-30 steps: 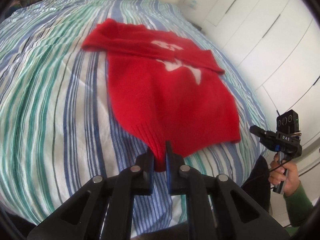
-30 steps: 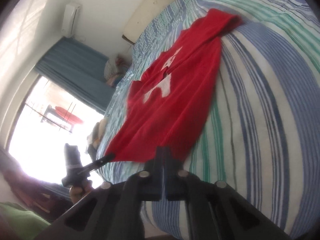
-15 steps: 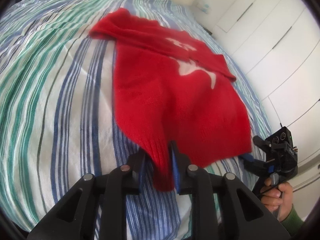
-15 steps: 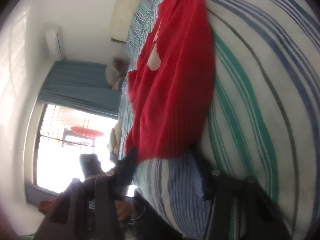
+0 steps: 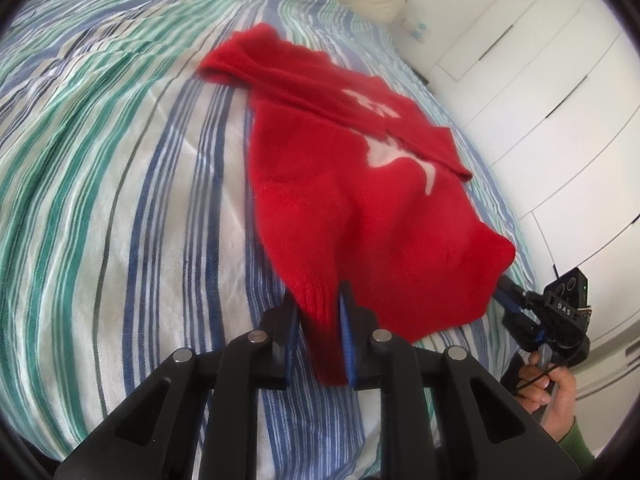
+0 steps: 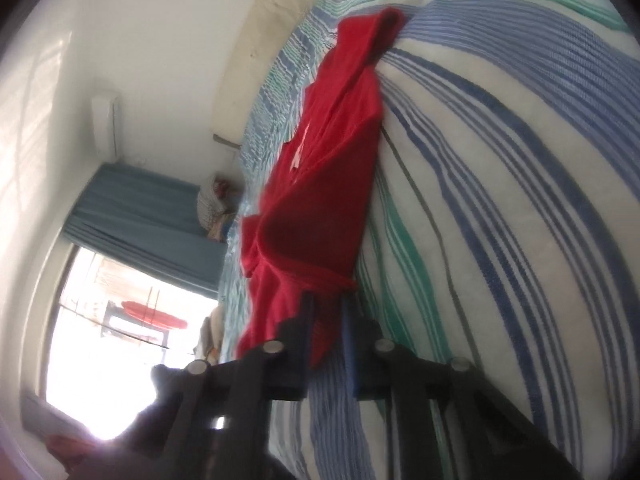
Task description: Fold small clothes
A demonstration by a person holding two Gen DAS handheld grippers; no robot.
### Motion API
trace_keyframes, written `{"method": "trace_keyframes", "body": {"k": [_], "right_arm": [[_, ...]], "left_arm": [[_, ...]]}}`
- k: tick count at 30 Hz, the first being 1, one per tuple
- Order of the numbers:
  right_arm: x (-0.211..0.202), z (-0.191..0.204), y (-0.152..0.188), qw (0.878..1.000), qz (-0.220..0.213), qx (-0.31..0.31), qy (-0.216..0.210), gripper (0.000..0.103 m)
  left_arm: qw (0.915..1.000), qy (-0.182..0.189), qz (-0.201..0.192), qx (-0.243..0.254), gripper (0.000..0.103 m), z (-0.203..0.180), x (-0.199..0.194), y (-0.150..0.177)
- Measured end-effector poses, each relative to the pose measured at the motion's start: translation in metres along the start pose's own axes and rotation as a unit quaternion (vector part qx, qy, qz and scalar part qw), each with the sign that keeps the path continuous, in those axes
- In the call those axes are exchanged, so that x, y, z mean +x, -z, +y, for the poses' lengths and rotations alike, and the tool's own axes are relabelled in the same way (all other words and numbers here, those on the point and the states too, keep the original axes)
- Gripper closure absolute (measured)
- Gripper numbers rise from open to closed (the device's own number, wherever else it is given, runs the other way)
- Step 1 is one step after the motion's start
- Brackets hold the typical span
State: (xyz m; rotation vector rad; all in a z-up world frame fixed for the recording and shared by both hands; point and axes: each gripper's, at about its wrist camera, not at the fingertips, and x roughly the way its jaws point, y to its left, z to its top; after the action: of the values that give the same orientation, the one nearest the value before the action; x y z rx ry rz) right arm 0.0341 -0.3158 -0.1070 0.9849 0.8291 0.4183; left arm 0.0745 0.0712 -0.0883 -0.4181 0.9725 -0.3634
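- Pinching the near hem of the red sweater (image 5: 360, 208) with the fingers (image 5: 348, 332) of the left gripper (image 5: 316, 320), just squeezing a bit tighter.
- Closing the right gripper (image 6: 326, 320) from wide open half a second ago; now grasping the other hem corner.
- Lifting that corner, bunched, off the striped bed (image 5: 100, 200), not flat as before.
- Hard to tell in the blurry right view how tight that grip is.
- Hiding part of the white print under a folded sleeve.
- Cut off at the edge: the hand (image 5: 552, 396).

Red sweater (image 5: 360, 216): fuzzy matt knit, ribbed hem. Bedsheet (image 5: 120, 184): striped, crinkled woven cloth. Wardrobe (image 5: 560, 92): smooth white.
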Motion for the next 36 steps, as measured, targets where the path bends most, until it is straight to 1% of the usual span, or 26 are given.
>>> {"method": "trace_keyframes", "body": {"k": [1,2,3,4,5,7,9,11,13,14,15,16,17,18,19,20,22,25,29,31,33,35,36], "right_arm": [[-0.004,0.006,-0.002,0.999,0.004,-0.027,0.018,0.079],[-0.007,0.011,-0.004,0.998,0.008,-0.055,0.032,0.068],[-0.010,0.014,-0.008,0.996,0.009,-0.081,0.044,0.041],[-0.014,0.019,-0.011,0.993,0.006,-0.106,0.047,0.030],[-0.013,0.020,-0.016,0.990,0.012,-0.132,0.041,0.021],[-0.004,0.020,-0.027,0.984,0.048,-0.169,0.042,0.021],[0.014,0.019,-0.037,0.979,0.077,-0.187,0.022,0.021],[0.028,0.019,-0.039,0.975,0.103,-0.198,-0.010,0.023],[0.038,0.020,-0.037,0.966,0.145,-0.204,-0.066,0.034],[0.043,0.022,-0.034,0.960,0.169,-0.207,-0.083,0.046],[0.043,0.022,-0.025,0.954,0.189,-0.217,-0.088,0.055],[0.041,0.025,-0.020,0.948,0.201,-0.234,-0.082,0.066],[0.039,0.026,-0.014,0.943,0.209,-0.251,-0.068,0.073],[0.037,0.027,-0.011,0.940,0.211,-0.262,-0.056,0.089],[0.035,0.026,-0.010,0.941,0.209,-0.264,-0.043,0.096],[0.033,0.024,-0.011,0.943,0.206,-0.261,-0.027,0.097],[0.030,0.024,-0.012,0.946,0.203,-0.253,-0.007,0.097],[0.020,0.035,-0.011,0.942,0.202,-0.263,0.049,0.098],[-0.010,0.046,-0.010,0.946,0.193,-0.249,0.078,0.098],[-0.015,0.046,-0.010,0.946,0.189,-0.244,0.098,0.098],[-0.015,0.038,-0.009,0.944,0.188,-0.239,0.128,0.099],[-0.008,0.023,-0.008,0.939,0.190,-0.225,0.177,0.099],[-0.005,0.013,-0.007,0.939,0.191,-0.215,0.189,0.099]], "left_arm": [[1.0000,-0.002,0.000,0.000,0.084,0.002,-0.001,0.000],[1.0000,-0.001,0.003,0.002,0.084,0.003,0.000,0.000],[1.0000,0.001,0.009,0.004,0.084,0.005,0.002,0.000],[0.9999,0.002,0.013,0.004,0.084,0.007,0.004,-0.001],[0.9999,0.004,0.016,0.004,0.084,0.007,0.006,-0.001],[0.9997,0.013,0.021,0.008,0.084,0.006,0.010,-0.003],[0.9995,0.017,0.022,0.016,0.084,0.002,0.014,-0.005],[0.9993,0.021,0.021,0.021,0.084,0.000,0.015,-0.007],[0.9993,0.020,0.025,0.017,0.086,0.001,0.013,-0.006],[0.9993,0.022,0.027,0.015,0.088,0.002,0.011,-0.006],[0.9992,0.023,0.029,0.014,0.090,0.004,0.008,-0.004],[0.9992,0.022,0.029,0.014,0.090,0.005,0.005,-0.003],[0.9992,0.022,0.030,0.014,0.090,0.006,0.003,-0.002],[0.9992,0.020,0.030,0.015,0.094,0.006,0.003,-0.002],[0.9992,0.016,0.032,0.015,0.095,0.006,0.002,-0.001],[0.9993,0.012,0.033,0.015,0.096,0.006,0.002,-0.001],[0.9992,0.005,0.036,0.017,0.097,0.003,-0.004,0.000],[0.9988,-0.005,0.038,0.031,0.098,-0.004,-0.019,0.005],[0.9977,-0.020,0.043,0.047,0.098,-0.013,-0.030,0.012],[0.9962,-0.042,0.053,0.055,0.098,-0.015,-0.022,0.014],[0.9934,-0.072,0.069,0.057,0.098,-0.014,-0.003,0.017],[0.9922,-0.084,0.071,0.059,0.098,-0.012,0.007,0.020],[0.9917,-0.088,0.069,0.064,0.098,-0.013,0.008,0.021]]}}
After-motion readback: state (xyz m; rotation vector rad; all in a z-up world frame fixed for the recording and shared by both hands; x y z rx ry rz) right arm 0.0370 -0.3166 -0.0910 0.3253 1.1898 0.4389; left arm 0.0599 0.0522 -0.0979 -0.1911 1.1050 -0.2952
